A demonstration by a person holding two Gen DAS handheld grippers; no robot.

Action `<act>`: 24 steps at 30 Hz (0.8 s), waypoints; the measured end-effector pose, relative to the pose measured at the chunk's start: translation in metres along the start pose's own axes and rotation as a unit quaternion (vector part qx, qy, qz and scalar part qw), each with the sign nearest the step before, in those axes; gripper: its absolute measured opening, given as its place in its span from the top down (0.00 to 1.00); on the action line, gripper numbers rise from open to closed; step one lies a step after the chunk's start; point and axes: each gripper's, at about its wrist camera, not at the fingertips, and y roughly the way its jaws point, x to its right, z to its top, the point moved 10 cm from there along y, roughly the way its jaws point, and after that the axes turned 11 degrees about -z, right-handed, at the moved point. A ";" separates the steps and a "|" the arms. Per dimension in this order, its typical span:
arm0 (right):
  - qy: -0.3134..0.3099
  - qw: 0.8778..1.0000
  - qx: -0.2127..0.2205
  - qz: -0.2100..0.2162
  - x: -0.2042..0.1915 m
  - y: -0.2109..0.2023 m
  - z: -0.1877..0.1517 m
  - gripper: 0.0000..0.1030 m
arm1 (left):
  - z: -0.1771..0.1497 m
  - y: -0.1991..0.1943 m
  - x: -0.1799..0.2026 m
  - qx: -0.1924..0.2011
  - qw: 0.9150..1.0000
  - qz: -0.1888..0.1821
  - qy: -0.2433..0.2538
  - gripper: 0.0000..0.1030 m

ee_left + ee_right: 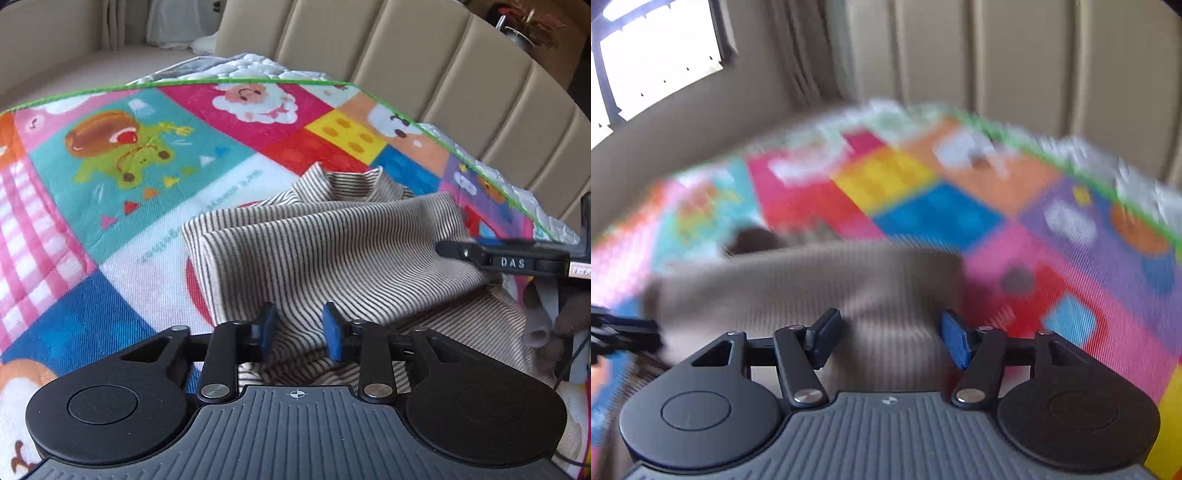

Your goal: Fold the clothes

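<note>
A brown-and-cream striped garment [332, 251] lies partly folded on a colourful cartoon play mat [110, 184]. My left gripper [300, 330] is open just above the garment's near edge, with nothing between its blue pads. The right gripper shows at the right edge of the left wrist view [448, 248], its tip at the garment's right side. In the blurred right wrist view my right gripper [888, 339] is open and empty over the same garment [812, 288], with the mat [1034, 240] beyond.
A beige padded sofa back [443, 74] curves behind the mat. The mat's green-stitched edge [461, 155] runs along its far side. A potted plant [528, 26] stands at the far right. A window [657, 55] is at the upper left.
</note>
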 end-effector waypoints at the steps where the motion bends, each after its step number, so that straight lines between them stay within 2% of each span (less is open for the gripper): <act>1: 0.006 1.000 0.002 0.006 0.006 -0.003 0.002 0.38 | 0.003 -0.004 0.000 0.005 1.000 -0.006 0.001 0.72; 2: 0.007 1.000 0.010 0.011 0.011 -0.010 0.007 0.38 | 0.009 -0.014 0.001 0.016 1.000 -0.016 0.002 0.65; 3: 0.009 1.000 0.018 0.017 0.016 -0.016 0.012 0.37 | 0.016 -0.024 0.000 0.031 0.999 -0.024 0.000 0.50; 5: 0.013 0.999 0.034 0.027 0.026 -0.030 0.023 0.32 | 0.026 -0.033 -0.009 0.040 0.998 -0.036 -0.021 0.38; 8: -0.014 0.999 0.024 0.034 0.025 -0.019 0.036 0.25 | 0.030 -0.024 -0.030 0.015 0.997 -0.043 -0.067 0.38; 11: -0.020 0.999 -0.009 0.048 0.015 0.011 0.043 0.22 | 0.022 0.004 -0.048 -0.023 0.997 -0.022 -0.064 0.39; 13: -0.010 0.997 -0.033 0.069 0.007 0.035 0.045 0.20 | 0.025 0.016 -0.051 -0.012 0.997 -0.037 -0.063 0.34; 15: 0.000 0.996 -0.033 0.084 0.000 0.046 0.048 0.12 | 0.034 0.024 -0.053 0.004 0.997 -0.048 -0.065 0.30; 17: 0.002 0.995 -0.027 0.098 -0.007 0.052 0.051 0.12 | 0.043 0.033 -0.054 0.017 0.996 -0.054 -0.067 0.29; 19: -0.008 0.994 -0.025 0.108 -0.012 0.048 0.051 0.19 | 0.050 0.037 -0.050 0.024 0.996 -0.052 -0.063 0.31; 20: -0.013 0.993 -0.025 0.112 -0.015 0.046 0.051 0.31 | 0.050 0.033 -0.046 0.024 0.997 -0.051 -0.056 0.43; 21: -0.018 0.993 -0.024 0.117 -0.017 0.043 0.051 0.52 | 0.050 0.030 -0.042 0.023 0.997 -0.050 -0.049 0.60; 24: -0.031 0.990 -0.008 0.137 -0.019 0.008 0.055 0.71 | 0.050 0.019 -0.030 0.021 0.998 -0.047 -0.028 0.70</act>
